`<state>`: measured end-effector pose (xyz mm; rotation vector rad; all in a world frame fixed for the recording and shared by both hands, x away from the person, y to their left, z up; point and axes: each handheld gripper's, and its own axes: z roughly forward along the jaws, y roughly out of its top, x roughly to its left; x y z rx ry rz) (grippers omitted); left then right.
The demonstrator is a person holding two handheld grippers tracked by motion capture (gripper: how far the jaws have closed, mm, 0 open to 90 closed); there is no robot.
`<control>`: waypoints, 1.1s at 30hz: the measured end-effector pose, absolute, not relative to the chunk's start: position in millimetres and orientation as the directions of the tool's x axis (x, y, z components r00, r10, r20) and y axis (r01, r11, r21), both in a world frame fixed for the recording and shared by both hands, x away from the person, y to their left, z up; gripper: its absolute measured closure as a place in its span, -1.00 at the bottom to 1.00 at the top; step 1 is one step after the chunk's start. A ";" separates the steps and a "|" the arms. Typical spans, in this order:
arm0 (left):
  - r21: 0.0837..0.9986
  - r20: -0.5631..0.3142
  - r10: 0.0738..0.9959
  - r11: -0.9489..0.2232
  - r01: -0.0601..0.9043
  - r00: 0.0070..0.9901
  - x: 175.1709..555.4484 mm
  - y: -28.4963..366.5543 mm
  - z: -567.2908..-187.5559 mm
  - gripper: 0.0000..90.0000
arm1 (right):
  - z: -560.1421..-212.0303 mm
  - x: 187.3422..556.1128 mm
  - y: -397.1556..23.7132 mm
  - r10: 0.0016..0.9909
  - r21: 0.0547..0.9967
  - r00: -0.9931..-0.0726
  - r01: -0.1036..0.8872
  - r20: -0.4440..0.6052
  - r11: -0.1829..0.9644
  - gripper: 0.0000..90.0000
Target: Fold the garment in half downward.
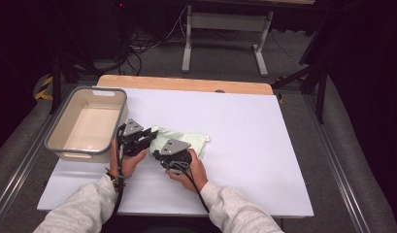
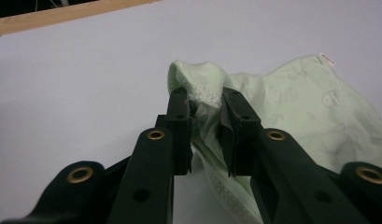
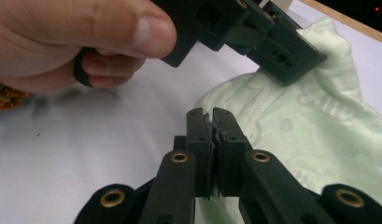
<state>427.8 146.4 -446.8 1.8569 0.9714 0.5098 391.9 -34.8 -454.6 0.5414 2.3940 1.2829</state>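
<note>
Near the front middle of the white table (image 1: 244, 145), a pale green cloth (image 1: 184, 140) lies crumpled, a small tag at its far right corner. It sits just right of a grey-rimmed bin (image 1: 55, 141) that stands at the table's left edge. The left gripper (image 2: 205, 105) has a bunched fold of the cloth between its jaws, the fabric puffing up above the tips. The right gripper (image 3: 212, 116) is clamped nearly flat on a thin hem at the cloth's near edge, its jaws almost touching with only a sliver of fabric showing between them.

The likely trouble lies with that thin bite: if the two hands pull apart to spread or lift the cloth, the hem could slide out of the right jaws, as so little material is caught. The left fold looks loosely gathered and could also slip under a sideways tug.

Both forearms, in light grey sleeves, come in from the near edge and converge; the left hand (image 1: 124, 160) angles its tool rightward, the right hand (image 1: 191, 172) points forward and left, close together over the cloth's left end
</note>
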 end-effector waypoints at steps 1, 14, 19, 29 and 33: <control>0.881 -0.039 0.797 -0.257 0.398 0.602 428.4 141.8 -445.5 0.67 | -454.6 391.7 -35.8 0.500 0.846 -0.856 0.165 -0.133 0.507 0.93; 0.859 0.012 0.781 -0.327 0.393 0.624 438.0 101.0 -431.6 0.65 | -445.7 384.5 -69.5 0.614 0.881 -0.787 0.243 -0.066 0.406 0.92; 0.858 0.019 0.772 -0.338 0.386 0.635 441.6 83.5 -426.8 0.65 | -442.7 383.3 -86.0 0.647 0.884 -0.761 0.266 -0.052 0.384 0.91; 0.841 0.053 0.744 -0.394 0.372 0.667 452.5 46.9 -427.2 0.62 | -440.9 382.4 -116.9 0.696 0.880 -0.717 0.311 -0.031 0.359 0.87; 0.838 0.040 0.726 -0.399 0.373 0.686 457.7 36.1 -429.8 0.50 | -442.2 381.3 -130.8 0.713 0.872 -0.701 0.338 -0.018 0.354 0.86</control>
